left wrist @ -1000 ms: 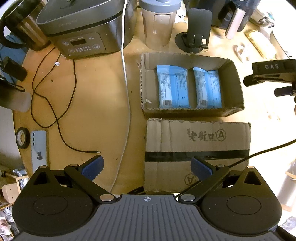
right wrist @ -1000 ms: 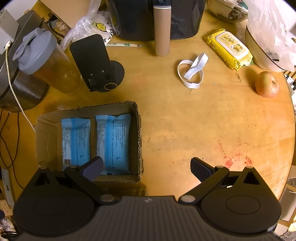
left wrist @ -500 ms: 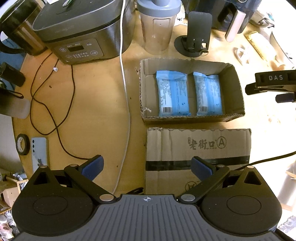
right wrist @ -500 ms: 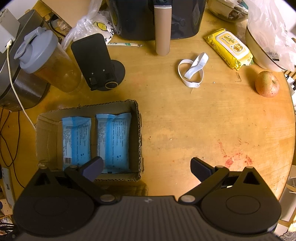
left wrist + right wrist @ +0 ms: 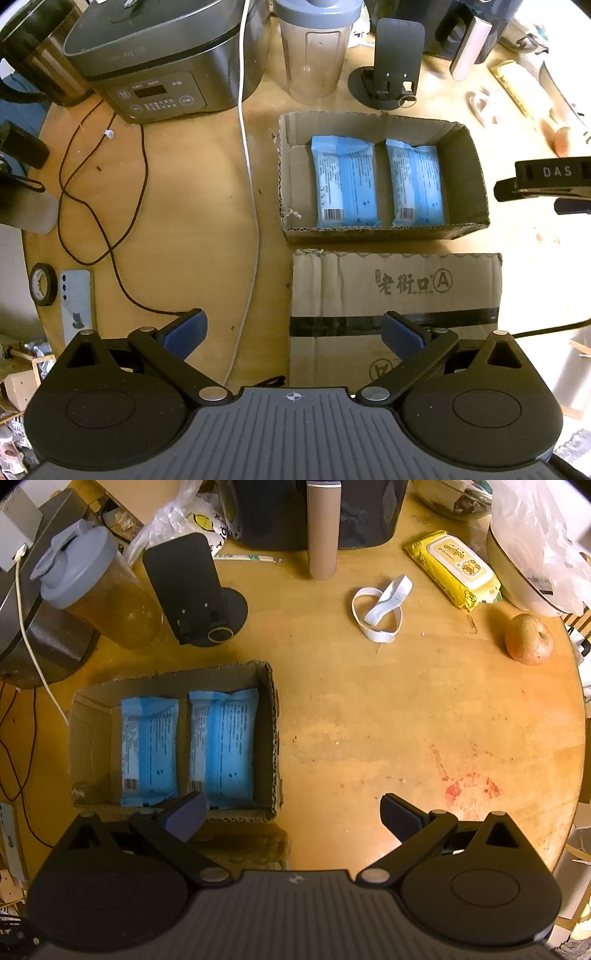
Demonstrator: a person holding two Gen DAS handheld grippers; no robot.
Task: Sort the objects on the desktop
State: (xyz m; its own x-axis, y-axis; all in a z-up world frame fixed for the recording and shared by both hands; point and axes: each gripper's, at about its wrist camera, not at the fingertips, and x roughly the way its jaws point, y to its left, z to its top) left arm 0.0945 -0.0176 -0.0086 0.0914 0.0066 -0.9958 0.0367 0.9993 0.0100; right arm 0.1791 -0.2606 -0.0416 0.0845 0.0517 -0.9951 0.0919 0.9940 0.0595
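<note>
Two blue packets: lying side by side in the open cardboard tray (image 5: 384, 232), left packet (image 5: 345, 182), right packet (image 5: 415, 184).
One closed carton (image 5: 395, 291): showing "老街口" and a circled "A".
Left gripper (image 5: 291, 332): hanging spread, holding nothing.
Right gripper (image 5: 291, 812): hanging spread, empty; its side reading "DAS".
</note>
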